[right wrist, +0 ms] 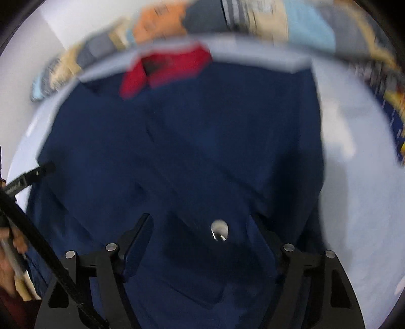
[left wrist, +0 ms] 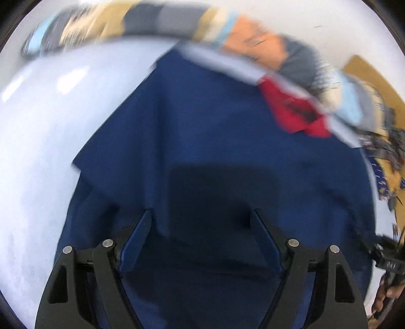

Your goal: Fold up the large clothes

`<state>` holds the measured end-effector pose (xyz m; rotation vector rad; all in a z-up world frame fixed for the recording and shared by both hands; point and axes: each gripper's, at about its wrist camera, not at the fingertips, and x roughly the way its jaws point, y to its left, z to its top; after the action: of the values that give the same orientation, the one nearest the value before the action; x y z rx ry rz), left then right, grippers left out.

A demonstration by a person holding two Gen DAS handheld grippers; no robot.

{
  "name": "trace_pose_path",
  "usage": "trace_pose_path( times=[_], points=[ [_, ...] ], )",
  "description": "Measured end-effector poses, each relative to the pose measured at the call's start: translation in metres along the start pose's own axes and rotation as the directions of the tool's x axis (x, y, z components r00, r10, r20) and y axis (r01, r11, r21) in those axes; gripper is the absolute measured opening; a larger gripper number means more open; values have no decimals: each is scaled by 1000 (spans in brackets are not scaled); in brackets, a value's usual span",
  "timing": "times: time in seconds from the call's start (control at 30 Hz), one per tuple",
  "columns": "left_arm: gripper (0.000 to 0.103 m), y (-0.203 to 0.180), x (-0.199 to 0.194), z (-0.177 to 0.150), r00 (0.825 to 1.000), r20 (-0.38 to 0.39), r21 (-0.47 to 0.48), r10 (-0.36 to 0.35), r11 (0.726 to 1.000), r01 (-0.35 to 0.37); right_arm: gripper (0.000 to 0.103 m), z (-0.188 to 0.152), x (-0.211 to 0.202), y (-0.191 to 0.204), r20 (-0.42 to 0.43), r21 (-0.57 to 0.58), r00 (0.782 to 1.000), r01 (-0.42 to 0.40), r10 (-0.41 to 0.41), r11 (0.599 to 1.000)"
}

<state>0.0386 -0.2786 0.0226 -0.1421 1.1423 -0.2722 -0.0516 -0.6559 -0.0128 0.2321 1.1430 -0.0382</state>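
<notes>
Spread flat across the pale table [left wrist: 38, 151]: navy garment [left wrist: 215, 126], red collar [right wrist: 167, 68] at top, ready for folding; left gripper [left wrist: 202, 217] and right gripper [right wrist: 200, 220] above it, fingers apart, gripping nothing

Both views motion-blurred. Row of clothes [left wrist: 157, 20] along the far edge is smeared into colour bands; single items can't be told apart. Red collar [right wrist: 164, 68] is soft, its dark inner patch unreadable. Navy garment [left wrist: 215, 131] runs out of the bottom edge in both views, folds indistinct. Small pale round thing [right wrist: 219, 229] on the fabric: unclear what it is. Other gripper [left wrist: 387, 260] is cut off at the right edge, jaws unreadable there. Patterned yellow-blue item [left wrist: 389, 182] is clipped at the rim.
</notes>
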Motion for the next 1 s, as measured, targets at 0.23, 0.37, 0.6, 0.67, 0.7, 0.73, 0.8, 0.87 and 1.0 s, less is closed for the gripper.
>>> trace_pose_path(
  times=[0.23, 0.37, 0.6, 0.67, 0.7, 0.73, 0.8, 0.87, 1.0],
  points=[
    [79, -21, -38, 52, 987, 146, 47, -63, 997, 57, 80, 6, -27, 9, 82, -17, 997, -1, 2, 1000],
    [79, -21, -11, 97, 989, 142, 48, 28, 998, -35, 80, 8, -31, 6, 104, 0, 994, 18, -18, 1000],
    [80, -6, 49, 107, 987, 29, 79, 158, 984, -160, 80, 6, -4, 4, 29, -42, 996, 84, -83, 996],
    [80, -10, 40, 103, 986, 43, 91, 162, 982, -166, 80, 5, 2, 1, 14, -50, 996, 91, -90, 995],
    [79, -13, 31, 98, 988, 54, 96, 148, 984, -152, 80, 6, 0, 1, 18, -50, 996, 92, -91, 994],
    [79, -17, 21, 93, 990, 68, 108, 127, 985, -134, 80, 6, -5, 2, 28, -49, 995, 93, -91, 994],
    [79, -24, -5, 77, 990, 107, 141, 96, 984, -111, 80, 5, -21, 7, 71, -63, 994, 86, -81, 994],
    [79, -34, -26, 54, 990, 120, 190, 73, 977, -95, 80, 1, -31, 13, 94, -80, 993, 82, -74, 993],
    [80, -38, -41, 12, 994, 88, 211, 61, 974, -78, 80, -15, -29, 26, 64, -123, 997, 58, -50, 991]
  ],
)
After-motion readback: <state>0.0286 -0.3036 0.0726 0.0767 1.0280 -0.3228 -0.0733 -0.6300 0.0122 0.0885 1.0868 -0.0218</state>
